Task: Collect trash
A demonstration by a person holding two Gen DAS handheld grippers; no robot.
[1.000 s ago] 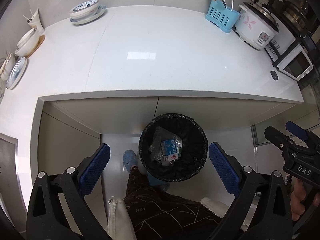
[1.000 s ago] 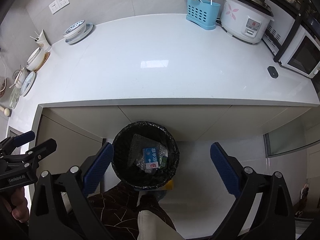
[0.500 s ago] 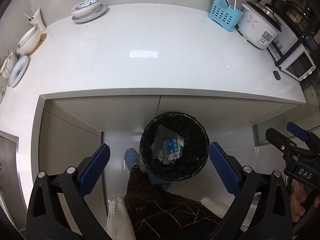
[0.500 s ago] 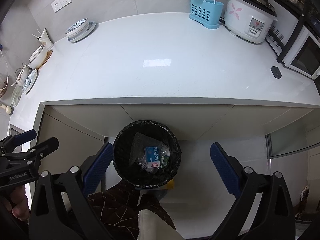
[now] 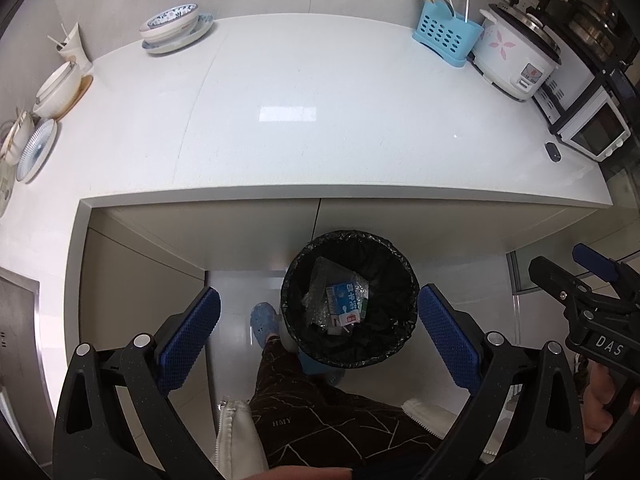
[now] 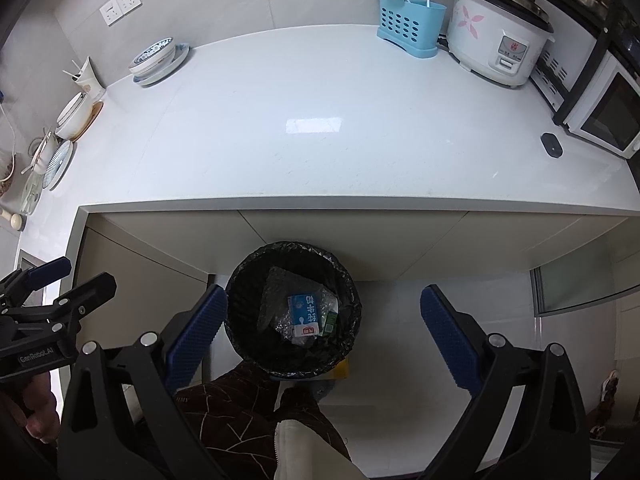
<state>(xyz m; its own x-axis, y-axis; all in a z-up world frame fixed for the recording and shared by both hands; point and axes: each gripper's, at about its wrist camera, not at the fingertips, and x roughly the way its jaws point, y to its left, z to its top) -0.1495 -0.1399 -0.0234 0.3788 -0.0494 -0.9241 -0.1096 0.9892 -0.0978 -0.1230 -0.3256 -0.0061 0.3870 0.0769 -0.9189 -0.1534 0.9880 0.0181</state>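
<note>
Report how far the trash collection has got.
Done: a blue-and-white carton and crumpled clear plastic lie in the black-lined bin. In hand: nothing; left gripper and right gripper are open. Left: no loose trash visible on the countertop.

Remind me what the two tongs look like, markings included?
Both are black plastic clamp frames with silver rivets and blue textured pads. The left tongs read "GenRobot.AI" on the body in the right wrist view; the right tongs read "DAS" in the left wrist view. No cables visible.
</note>
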